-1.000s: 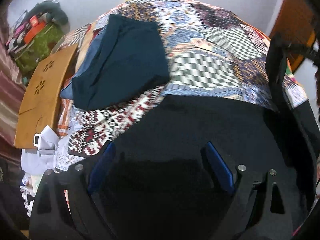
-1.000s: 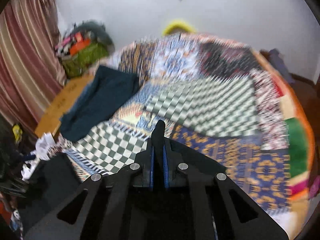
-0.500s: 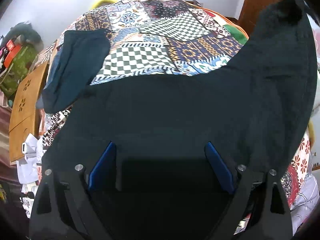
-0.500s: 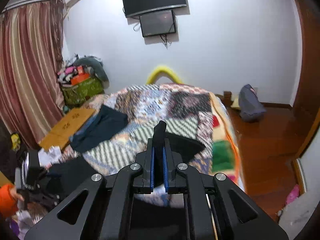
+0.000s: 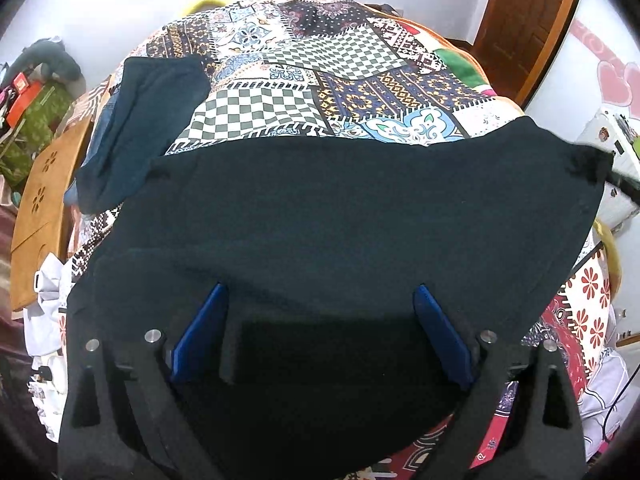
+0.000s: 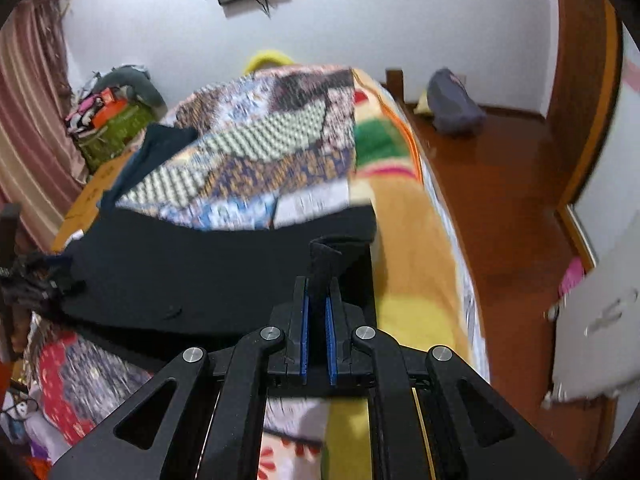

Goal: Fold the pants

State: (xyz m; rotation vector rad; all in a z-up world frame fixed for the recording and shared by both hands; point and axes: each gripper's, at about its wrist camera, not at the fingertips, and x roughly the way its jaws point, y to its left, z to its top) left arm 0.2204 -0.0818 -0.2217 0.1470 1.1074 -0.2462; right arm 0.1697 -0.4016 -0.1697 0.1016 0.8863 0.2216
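The black pants (image 5: 352, 220) lie spread across the near part of the patchwork bed (image 5: 340, 56). My left gripper (image 5: 320, 320) is open, its blue pads wide apart, right over the near edge of the pants, with dark cloth between the fingers. My right gripper (image 6: 318, 304) is shut on a bunched corner of the black pants (image 6: 200, 264) and holds it up at the bed's right edge. That pinched corner shows at the far right of the left wrist view (image 5: 588, 166).
A folded dark teal garment (image 5: 148, 120) lies on the bed's far left. A wooden board (image 5: 40, 200) and white clothes sit left of the bed. Red wooden floor (image 6: 500, 200) with a grey bag (image 6: 452, 104) lies to the right, beside a door.
The right gripper, still shut on the pants corner, has swung down to the bed's right edge. The pants have dropped from hanging high on the right to lying stretched flat.
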